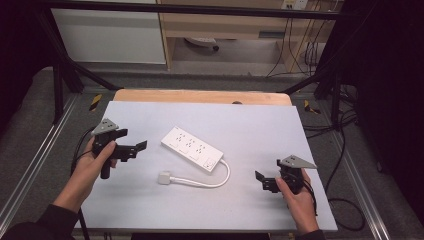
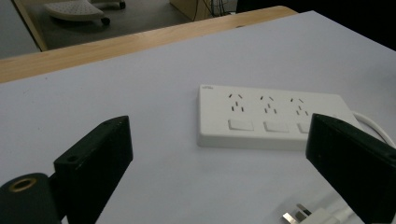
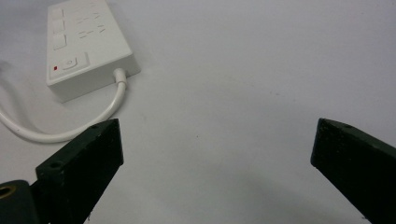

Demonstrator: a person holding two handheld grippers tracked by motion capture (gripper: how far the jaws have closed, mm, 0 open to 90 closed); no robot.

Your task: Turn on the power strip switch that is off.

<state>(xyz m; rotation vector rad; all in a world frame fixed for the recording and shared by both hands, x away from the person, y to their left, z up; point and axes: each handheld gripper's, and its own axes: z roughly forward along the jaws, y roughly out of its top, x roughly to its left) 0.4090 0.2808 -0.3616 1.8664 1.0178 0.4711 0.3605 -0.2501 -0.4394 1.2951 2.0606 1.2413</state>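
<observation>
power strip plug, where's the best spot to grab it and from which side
Probably the white plug by its blocky body, jaws across its two flat sides, coming from above. It lies flat on the table at the free end of the cable, apart from the power strip, so nothing crowds it. The left gripper is open and looks nearer; avoid the metal prongs.
</observation>
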